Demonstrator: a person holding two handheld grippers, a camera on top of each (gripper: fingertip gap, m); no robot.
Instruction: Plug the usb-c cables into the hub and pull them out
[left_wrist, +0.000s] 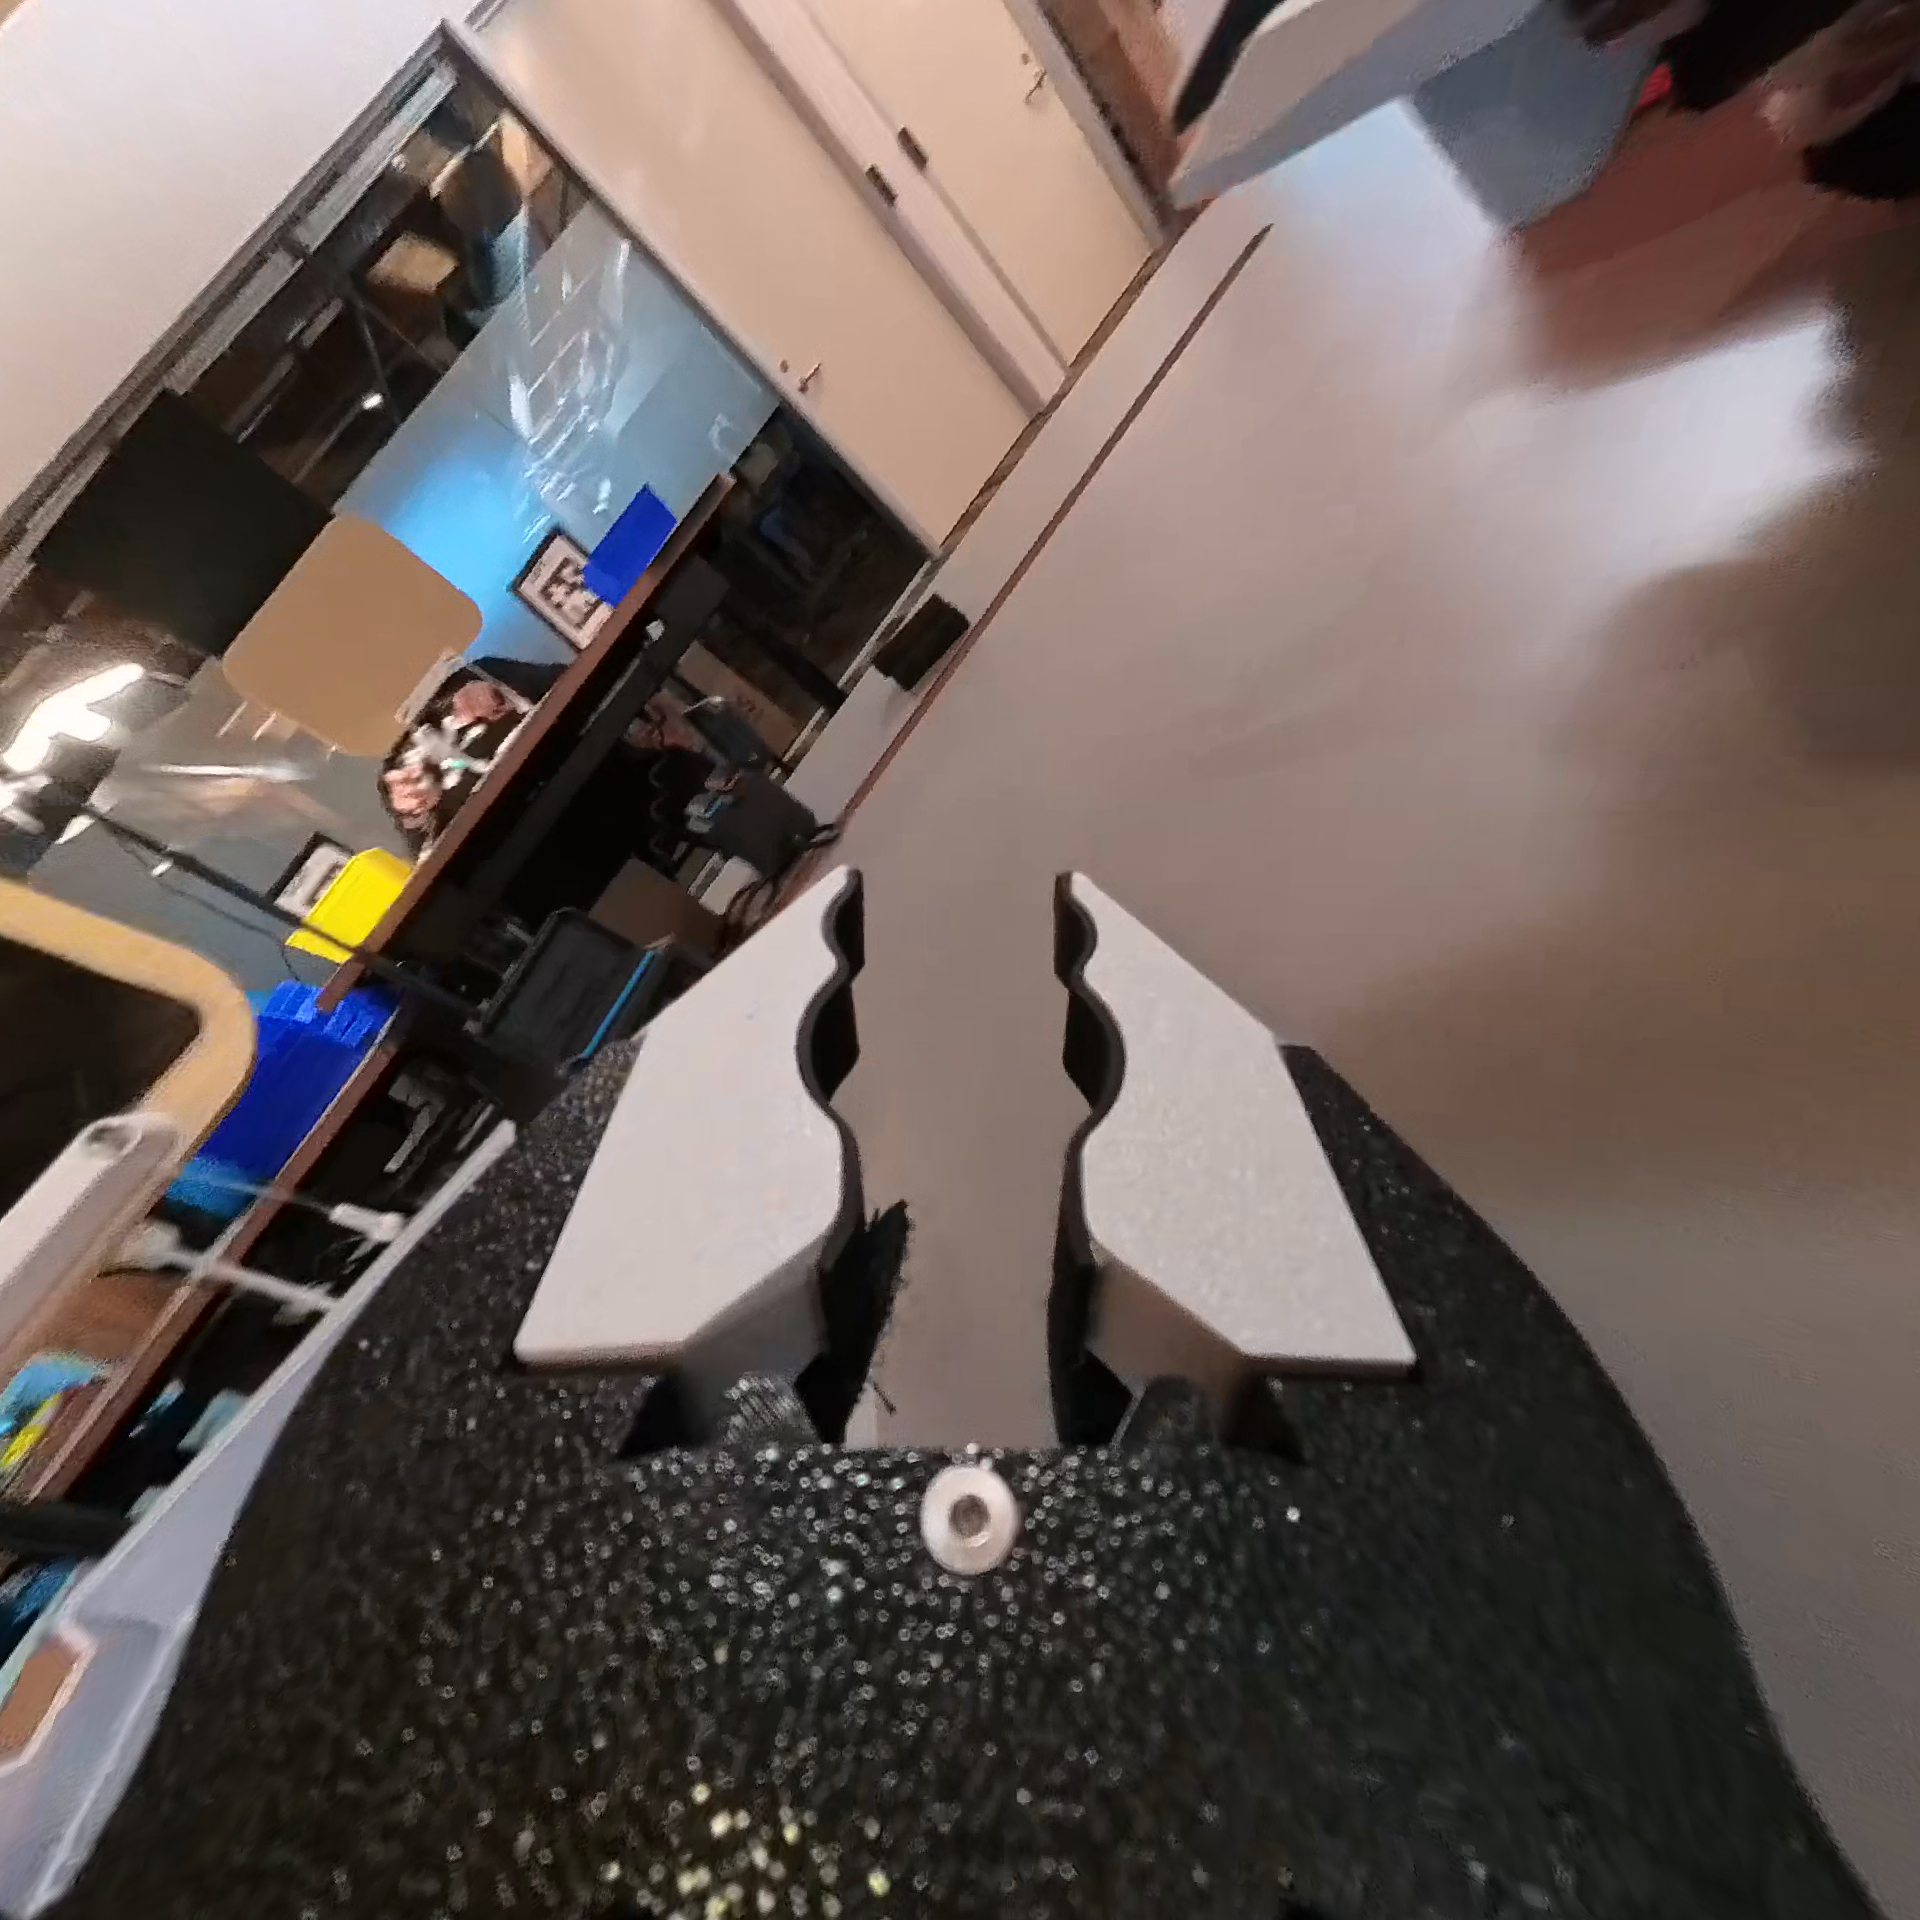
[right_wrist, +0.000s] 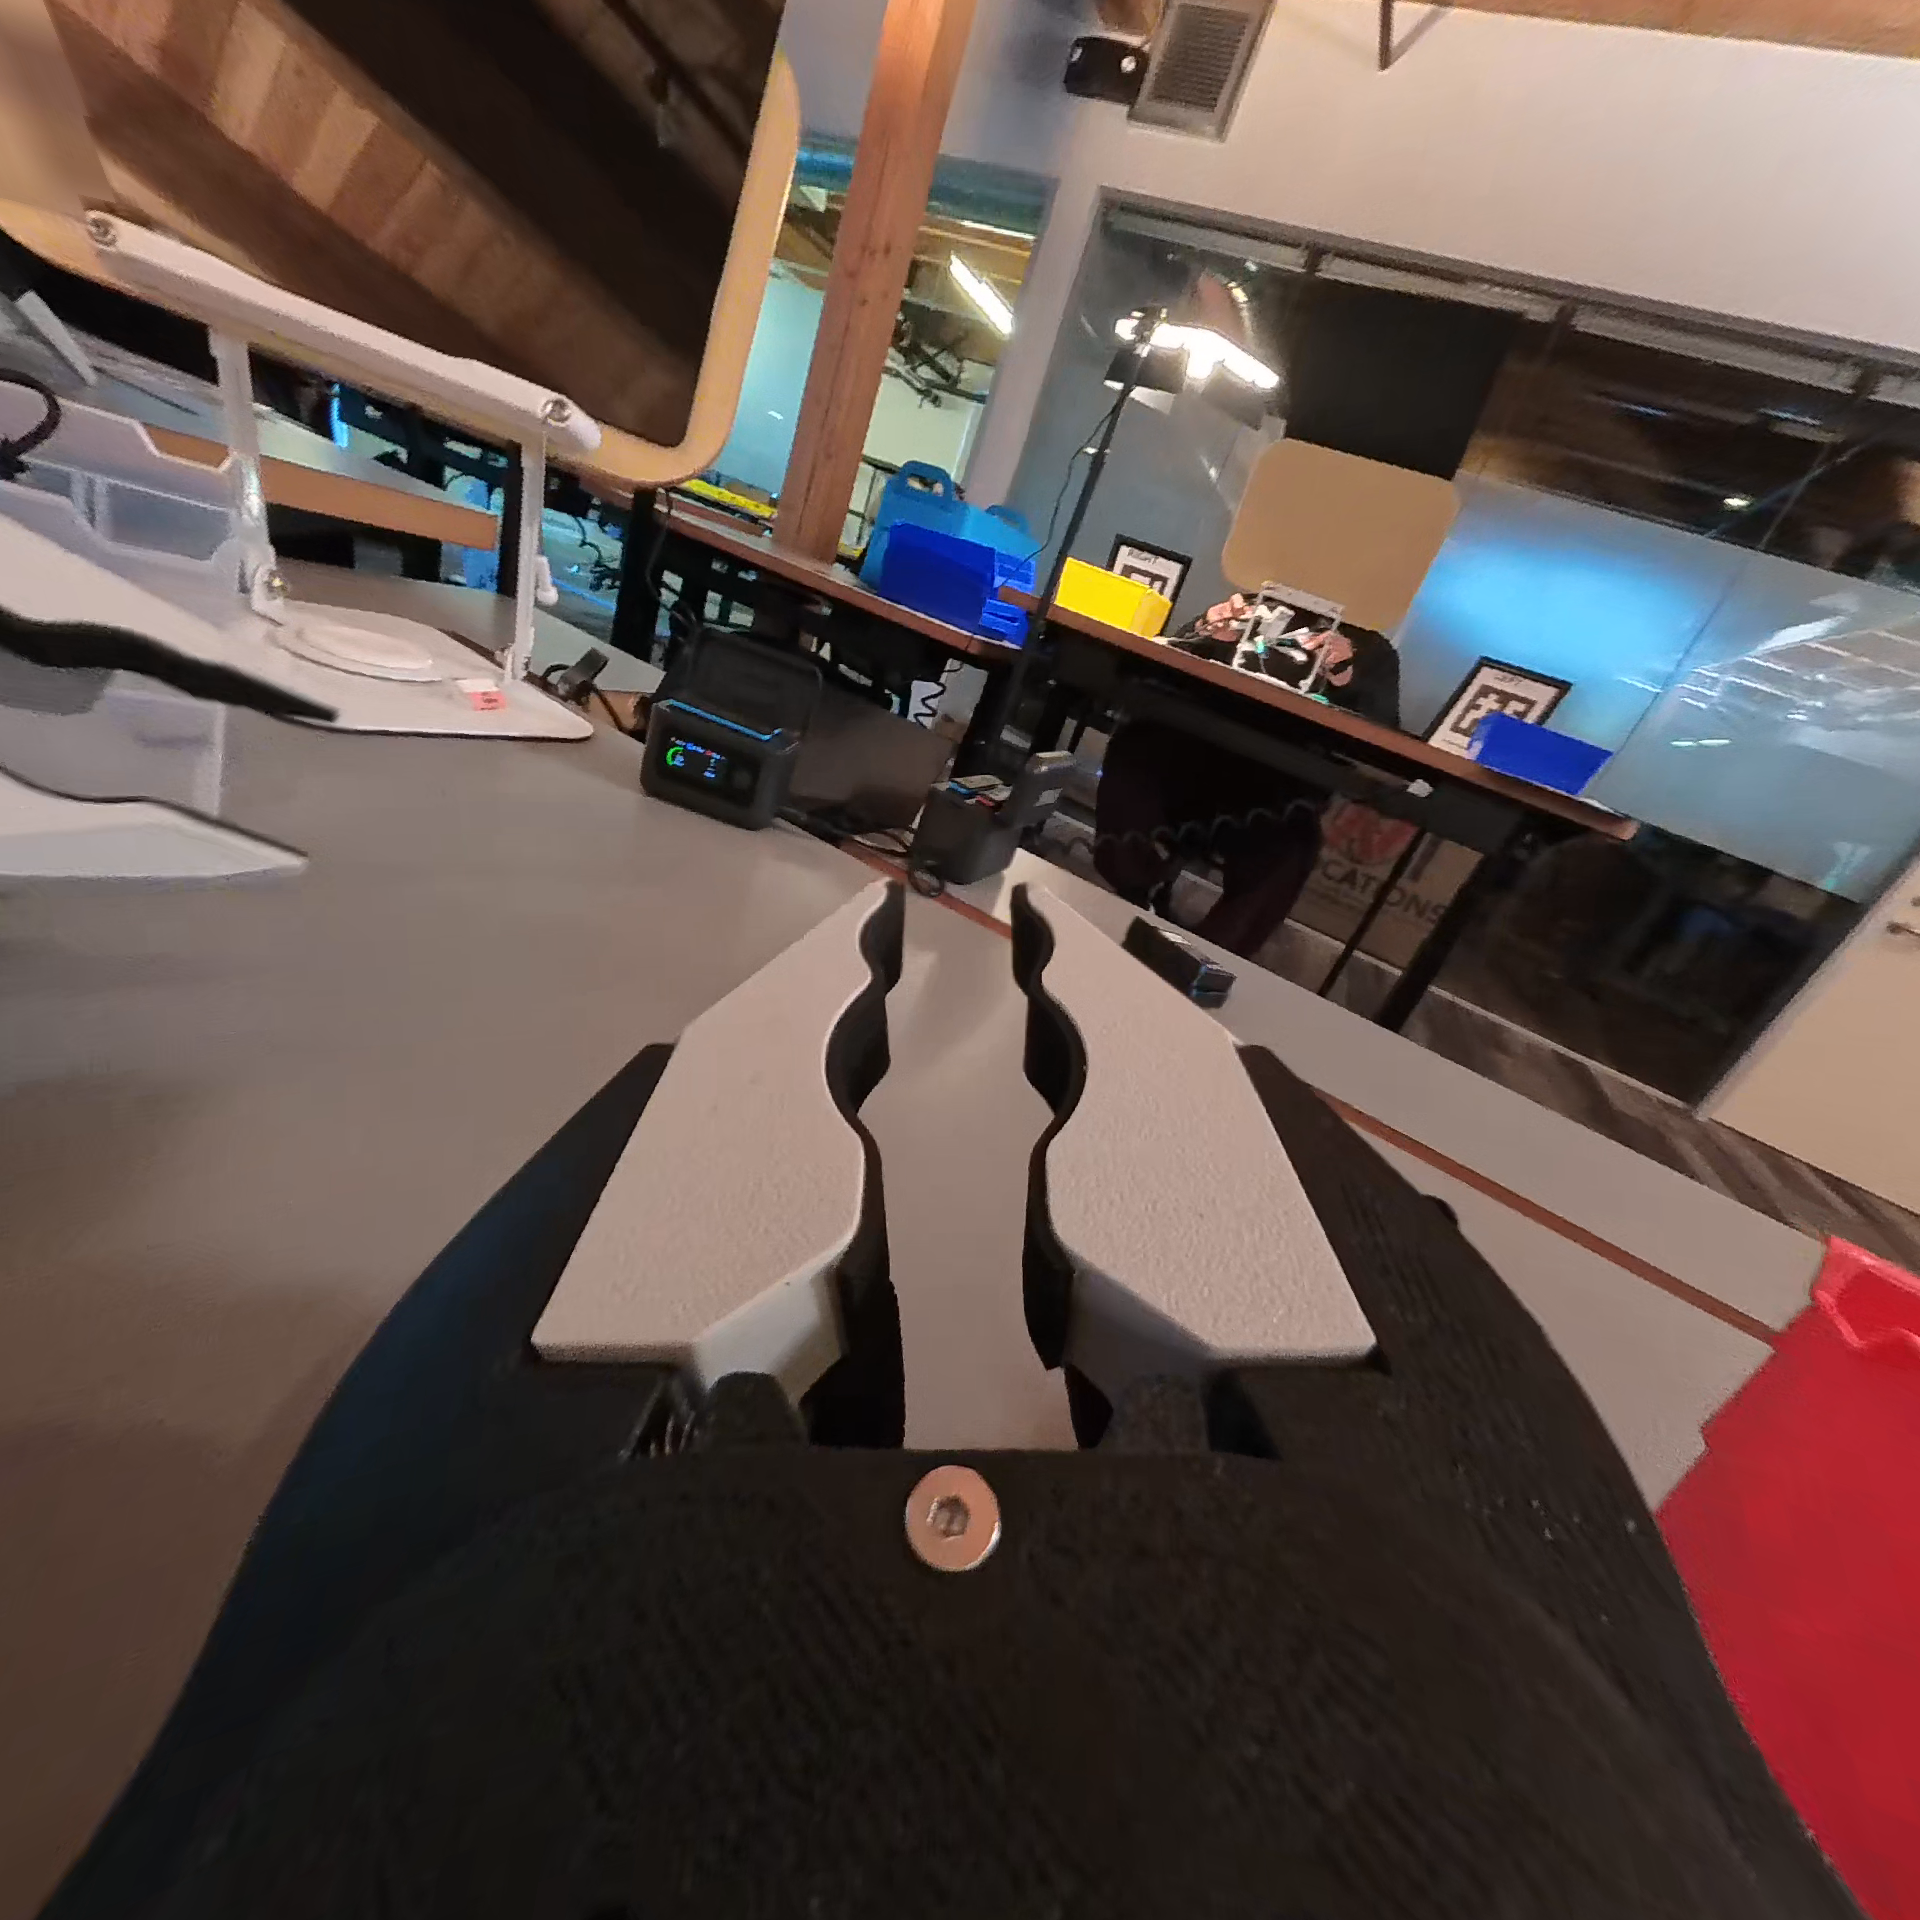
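Left wrist view first: your left gripper (left_wrist: 958, 894) stood spread, its fingers (left_wrist: 821, 956) parted with nothing between them but bare grey desk (left_wrist: 1351, 727). The camera was tipped hard over and the far right of the desk was a blur. No hub, no usb-c cable anywhere there.

Over to the right wrist view: your right gripper (right_wrist: 956, 904) was narrower but also apart, pads pinching nothing, pointed at the desk's far edge. A black power unit (right_wrist: 727, 743) with a lit screen and a dark charger (right_wrist: 982, 821) sat along that far edge, a white stand (right_wrist: 416, 665) toward the far left (and a red mat (right_wrist: 1808, 1538) at the near right edge).

The hub and cables showed in neither view, so I couldn't tell you where they lay. By my reading, you were between steps or off the work; whether any plugging or pulling was done, the views didn't say.
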